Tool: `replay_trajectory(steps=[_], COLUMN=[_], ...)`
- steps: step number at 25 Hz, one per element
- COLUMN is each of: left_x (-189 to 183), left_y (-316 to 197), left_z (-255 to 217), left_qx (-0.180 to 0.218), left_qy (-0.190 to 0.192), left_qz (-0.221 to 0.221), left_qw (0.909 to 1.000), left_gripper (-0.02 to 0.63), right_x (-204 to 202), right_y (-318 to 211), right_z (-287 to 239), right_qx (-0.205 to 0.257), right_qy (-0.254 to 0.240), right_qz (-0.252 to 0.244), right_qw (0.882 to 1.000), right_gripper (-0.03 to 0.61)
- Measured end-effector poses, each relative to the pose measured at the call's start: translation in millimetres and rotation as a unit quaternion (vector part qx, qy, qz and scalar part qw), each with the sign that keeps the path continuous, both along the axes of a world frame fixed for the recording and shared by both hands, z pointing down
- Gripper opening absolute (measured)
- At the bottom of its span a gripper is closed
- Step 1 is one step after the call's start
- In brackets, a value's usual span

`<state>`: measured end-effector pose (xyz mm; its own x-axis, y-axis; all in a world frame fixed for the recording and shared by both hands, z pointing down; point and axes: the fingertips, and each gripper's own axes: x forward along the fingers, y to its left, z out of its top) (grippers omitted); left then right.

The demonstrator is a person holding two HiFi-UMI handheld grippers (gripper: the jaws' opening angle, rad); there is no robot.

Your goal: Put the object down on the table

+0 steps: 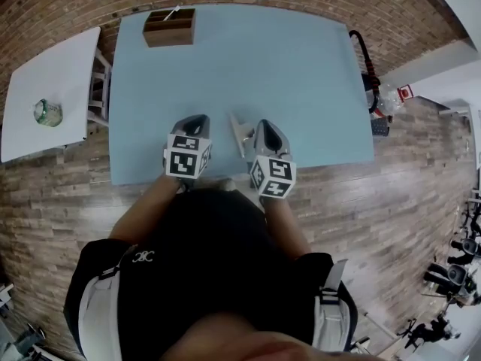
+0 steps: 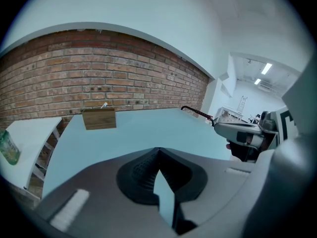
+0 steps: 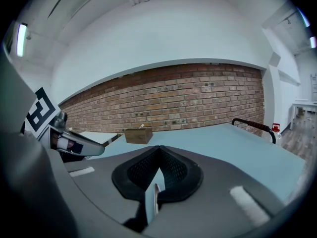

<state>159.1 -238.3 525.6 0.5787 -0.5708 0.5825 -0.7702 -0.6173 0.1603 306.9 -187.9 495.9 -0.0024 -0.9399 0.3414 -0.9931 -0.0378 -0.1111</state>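
Observation:
My right gripper (image 3: 157,168) is shut. A thin metal object (image 3: 154,198) shows edge-on in the narrow gap under its closed pads. In the head view a pale silver strip (image 1: 240,134) lies just left of the right gripper (image 1: 267,126); whether it is that same object I cannot tell. My left gripper (image 2: 158,155) is shut with only the table showing through its gap. Both grippers hover side by side over the front part of the light blue table (image 1: 285,66), the left gripper (image 1: 193,124) a hand's width from the right.
A brown wooden box (image 1: 170,27) stands at the table's far left. A white side table (image 1: 45,74) carrying a small green-topped jar (image 1: 46,112) sits to the left. A dark curved handle (image 1: 362,47) rises at the table's right edge. A brick wall lies beyond.

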Motion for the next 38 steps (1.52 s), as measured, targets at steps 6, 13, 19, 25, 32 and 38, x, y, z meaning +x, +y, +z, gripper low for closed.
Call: replay_trajectory(steps=[6, 13, 19, 25, 32, 38], left_x=[-3, -2, 0, 3, 5, 8], left_y=[-5, -6, -3, -2, -2, 0], left_z=[0, -1, 2, 4, 4, 6], left_qx=[-0.003, -0.007, -0.012, -0.011, -0.011, -0.019], left_qy=[-0.002, -0.002, -0.006, -0.012, -0.021, -0.031], left_qz=[0.0, 0.002, 0.004, 0.005, 0.002, -0.007], left_qw=[1.0, 1.0, 0.9999, 0.9998, 0.9997, 0.9993], left_gripper=[-0.002, -0.002, -0.002, -0.002, -0.002, -0.002], right_x=[8, 11, 18, 23, 34, 39], right_y=[-2, -1, 2, 7, 9, 6], right_z=[5, 9, 12, 21, 26, 38], right_qx=[-0.009, -0.017, -0.021, -0.031, -0.038, -0.055], right_qy=[-0.014, -0.023, -0.032, -0.033, -0.038, -0.034], right_qz=[0.018, 0.022, 0.027, 0.03, 0.028, 0.012], right_qw=[1.0, 0.999, 0.999, 0.999, 0.998, 0.998], right_gripper=[0.014, 0.014, 0.014, 0.014, 0.014, 0.014])
